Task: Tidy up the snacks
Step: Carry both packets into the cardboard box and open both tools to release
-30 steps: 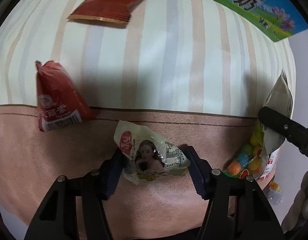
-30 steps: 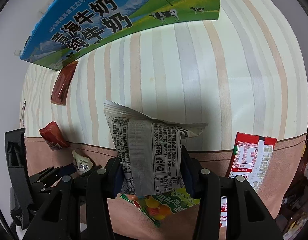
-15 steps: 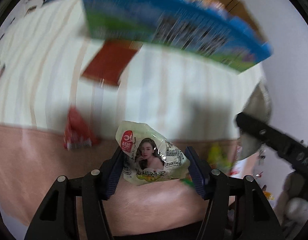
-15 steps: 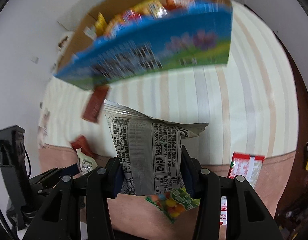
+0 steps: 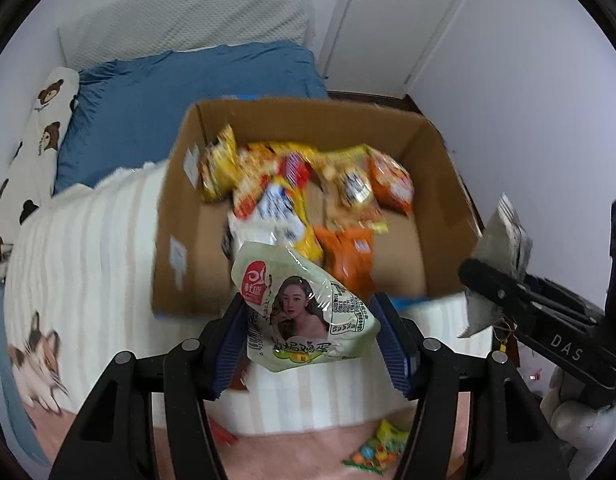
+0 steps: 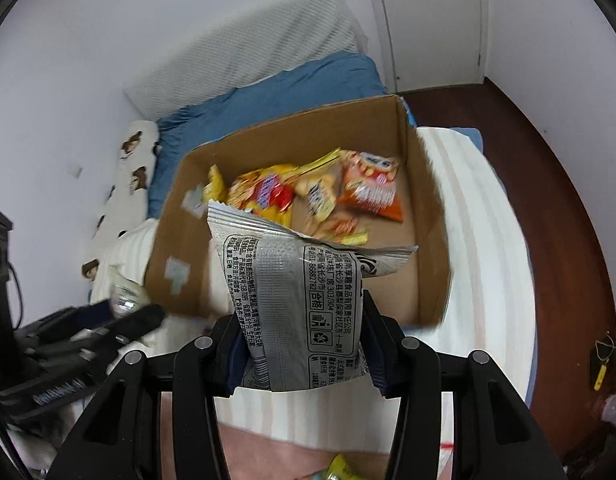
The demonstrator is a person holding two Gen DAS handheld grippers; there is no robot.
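Nearest the left wrist camera, the left gripper [image 5: 311, 334] is clamped on a pale green snack pouch [image 5: 304, 312] printed with a woman's portrait, the pouch held up off the bedding with its top leaning toward the box ahead. In the right wrist view the right gripper [image 6: 304, 354] is likewise closed on a silver-grey snack packet [image 6: 296, 300], back label facing the camera and its crimped top edge standing above the jaws; the same packet shows at the right edge of the left view, beside the green pouch but apart from it. Just below the grippers, on the pink part of the blanket, a bag of coloured candies [image 5: 377, 450] lies loose, and a scrap of red-orange wrapper [image 5: 224, 436] peeks out under the left finger, so some snacks are not yet gathered. Beyond them the striped blanket [image 5: 88, 240] carries an open cardboard box [image 5: 176, 240], already holding a heap of yellow, orange and red snack bags [image 5: 308, 188] toward its far side, with bare floor nearer the front wall. I judge the sorting to be well under way: many packs boxed, two in hand and poised short of the box's near rim, at least the candies left. Farther back lie a blue pillow [image 5: 180, 92], a bear-print cushion [image 5: 32, 152] and a white door [image 5: 391, 20].
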